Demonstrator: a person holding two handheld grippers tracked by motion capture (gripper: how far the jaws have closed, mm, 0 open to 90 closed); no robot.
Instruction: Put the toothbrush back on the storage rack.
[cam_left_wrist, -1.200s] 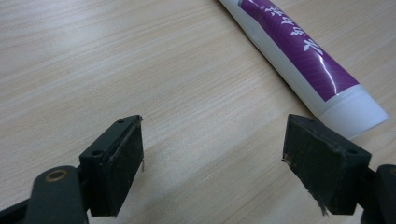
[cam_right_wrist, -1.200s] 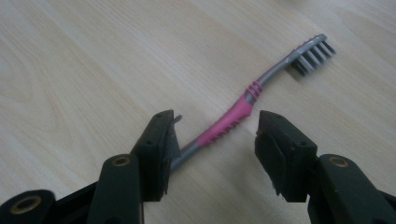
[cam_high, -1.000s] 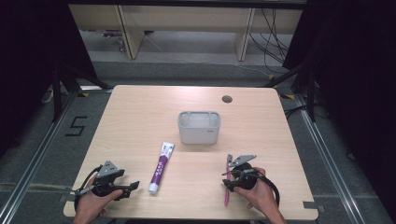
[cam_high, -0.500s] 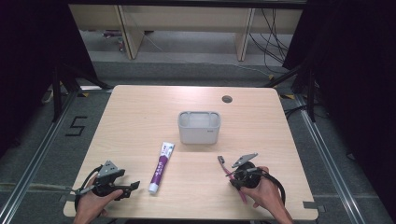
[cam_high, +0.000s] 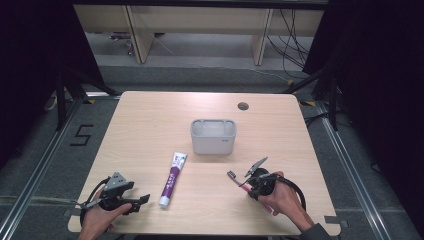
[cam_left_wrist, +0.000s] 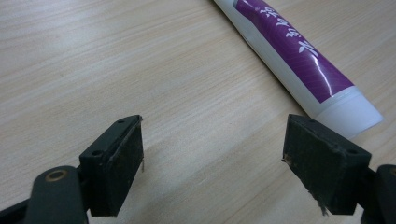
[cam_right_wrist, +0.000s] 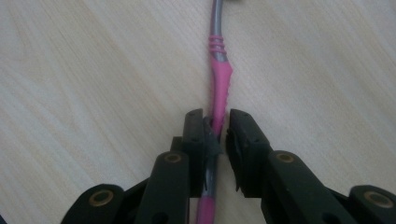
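Observation:
My right gripper (cam_high: 251, 187) at the front right of the table is shut on the handle of a pink and grey toothbrush (cam_high: 239, 181), whose head points up and to the left. In the right gripper view the jaws (cam_right_wrist: 215, 122) have just been closing on the toothbrush (cam_right_wrist: 220, 79), and both pads press on it. A purple and white toothpaste tube (cam_high: 172, 179) lies at the front middle. My left gripper (cam_high: 142, 200) rests at the front left, open, with bare wood between its jaws (cam_left_wrist: 212, 144) and the tube's cap end (cam_left_wrist: 345, 109) just beyond the right jaw.
A grey rectangular holder (cam_high: 213, 136) stands in the middle of the wooden table (cam_high: 150, 125). A round cable hole (cam_high: 243, 106) sits near the far right edge. Dark frames and cables surround the table.
The right gripper closed on the toothbrush and turned with it, so the brush head swung from pointing straight away to up-left. The left gripper stayed still.

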